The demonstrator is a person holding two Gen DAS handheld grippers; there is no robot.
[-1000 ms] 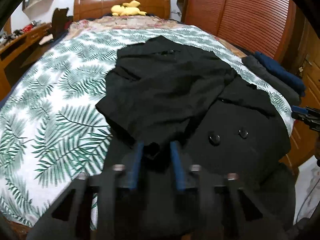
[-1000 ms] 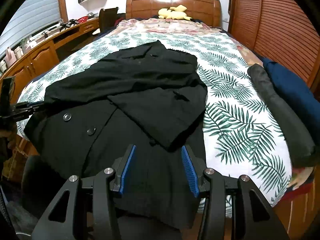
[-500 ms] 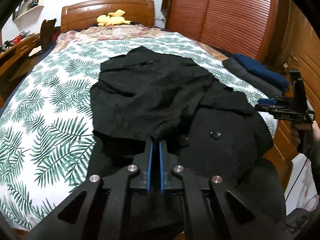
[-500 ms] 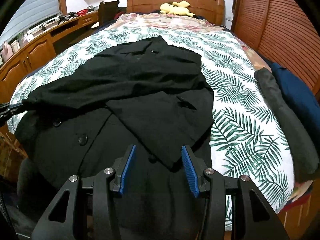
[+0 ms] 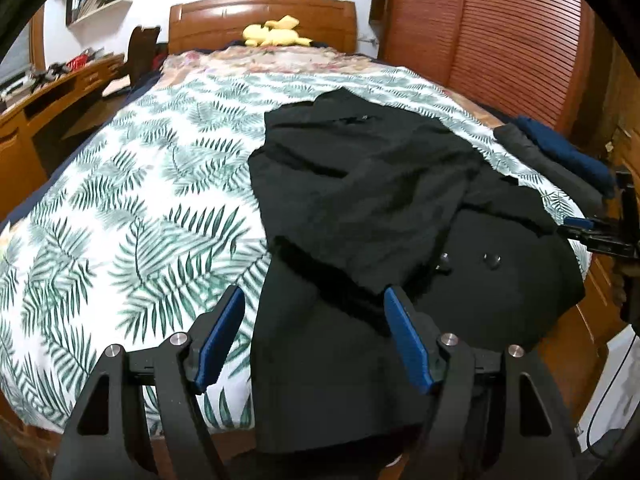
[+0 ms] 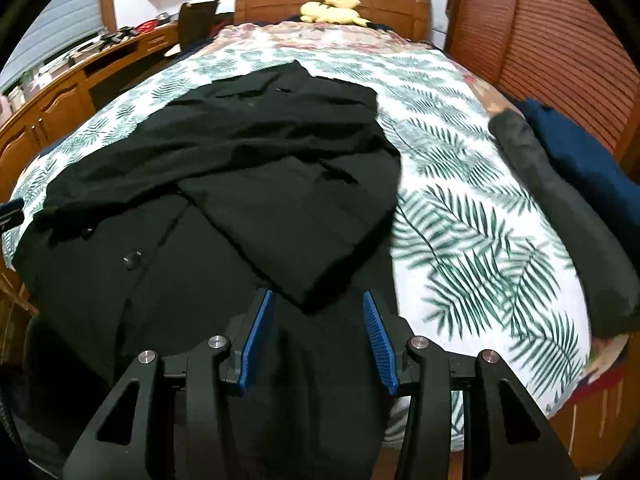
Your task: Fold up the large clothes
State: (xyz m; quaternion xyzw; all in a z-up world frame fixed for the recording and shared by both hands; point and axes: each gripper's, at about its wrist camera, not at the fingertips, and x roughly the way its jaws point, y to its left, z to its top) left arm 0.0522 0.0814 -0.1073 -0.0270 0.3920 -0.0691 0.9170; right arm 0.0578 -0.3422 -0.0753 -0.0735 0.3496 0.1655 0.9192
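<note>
A large black coat lies on the leaf-print bedspread, sleeves folded in over the body, its hem hanging over the foot of the bed. It also shows in the right wrist view. My left gripper is open and empty, above the coat's lower left edge. My right gripper is open and empty, just above the tip of the folded sleeve. The right gripper also shows at the far right of the left wrist view.
Folded dark grey and navy clothes lie along the bed's right side. A yellow plush toy sits by the wooden headboard. A wooden desk runs on the left, louvred wardrobe doors on the right.
My left gripper was shut on the coat's sleeve half a second ago; it has let go, opened wide and shifted left. The right gripper stayed open and edged closer over the coat.
</note>
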